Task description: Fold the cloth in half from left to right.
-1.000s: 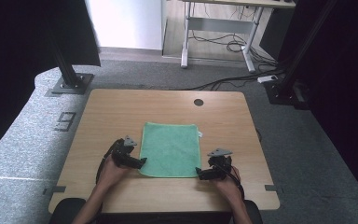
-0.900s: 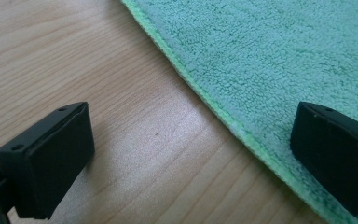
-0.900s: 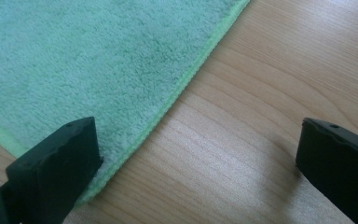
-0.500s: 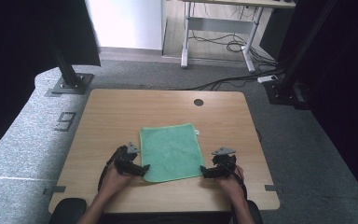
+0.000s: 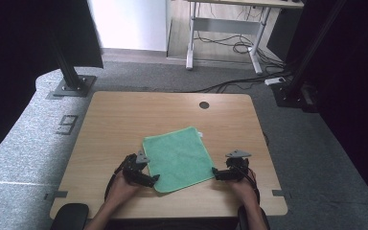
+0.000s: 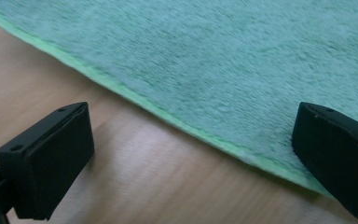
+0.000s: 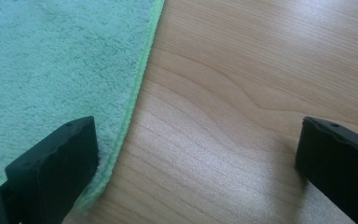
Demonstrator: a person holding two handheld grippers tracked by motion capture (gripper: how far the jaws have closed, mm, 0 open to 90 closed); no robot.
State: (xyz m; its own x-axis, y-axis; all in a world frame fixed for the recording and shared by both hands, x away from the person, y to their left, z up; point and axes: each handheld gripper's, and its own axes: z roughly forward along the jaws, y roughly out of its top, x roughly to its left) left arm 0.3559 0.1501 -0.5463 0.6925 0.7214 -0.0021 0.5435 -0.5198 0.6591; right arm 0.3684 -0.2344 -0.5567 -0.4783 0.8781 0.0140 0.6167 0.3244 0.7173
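A green cloth (image 5: pixel 177 157) lies flat on the wooden table (image 5: pixel 124 120), turned slightly askew. My left gripper (image 5: pixel 154 179) is down at the cloth's near left corner, open, with one jaw over the cloth (image 6: pixel 242 60) and the other over bare wood. My right gripper (image 5: pixel 215 173) sits at the near right corner, open as well. In the right gripper view its jaws straddle the cloth's stitched edge (image 7: pixel 137 88), one jaw on the cloth side and one on the wood. Neither gripper holds anything.
A round cable hole (image 5: pixel 204 105) sits near the table's far edge. Beyond the table are a black stand base (image 5: pixel 72 86), a desk frame (image 5: pixel 220 38) and cables on the grey floor. The person's hands come in at the near edge.
Both grippers have drawn back toward the near edge and now sit at the cloth's near corners. The cloth looks a little more rotated.
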